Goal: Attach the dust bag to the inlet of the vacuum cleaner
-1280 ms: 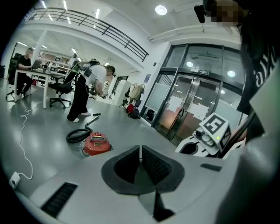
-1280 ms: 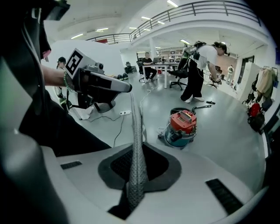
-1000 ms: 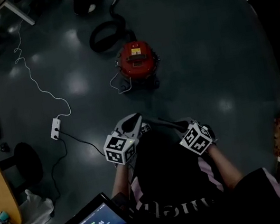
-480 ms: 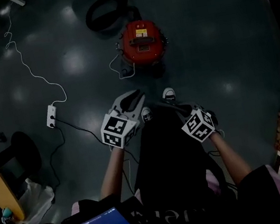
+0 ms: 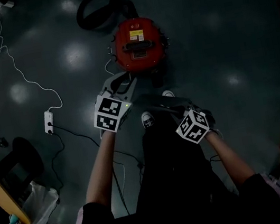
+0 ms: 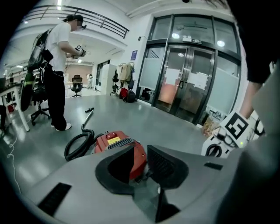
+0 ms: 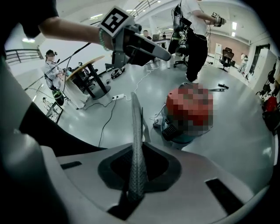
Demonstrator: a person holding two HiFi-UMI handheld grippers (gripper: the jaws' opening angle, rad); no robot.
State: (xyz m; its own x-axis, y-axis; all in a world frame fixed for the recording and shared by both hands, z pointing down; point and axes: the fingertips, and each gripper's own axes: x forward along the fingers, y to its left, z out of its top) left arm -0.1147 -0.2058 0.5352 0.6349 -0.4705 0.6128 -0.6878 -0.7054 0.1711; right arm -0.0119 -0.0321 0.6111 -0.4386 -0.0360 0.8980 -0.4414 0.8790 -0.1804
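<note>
1. The vacuum cleaner (image 5: 138, 45) is showing a red, plastic-looking shell with a slight sheen.
2. The floor (image 5: 222, 30) is gleaming smooth and polished, mirroring lights.
3. The dust bag (image 7: 136, 162) is showing a matt grey, finely woven-looking edge.
4. The hose (image 6: 68, 151) is looking matt black.

Glossy dark floor (image 5: 222, 30), red vacuum cleaner (image 5: 138, 47) sitting on it up top, black hose (image 5: 91, 12) coiled just beyond, white power strip (image 5: 48, 122) off left, thin white cord (image 5: 21, 76) snaking away
</note>
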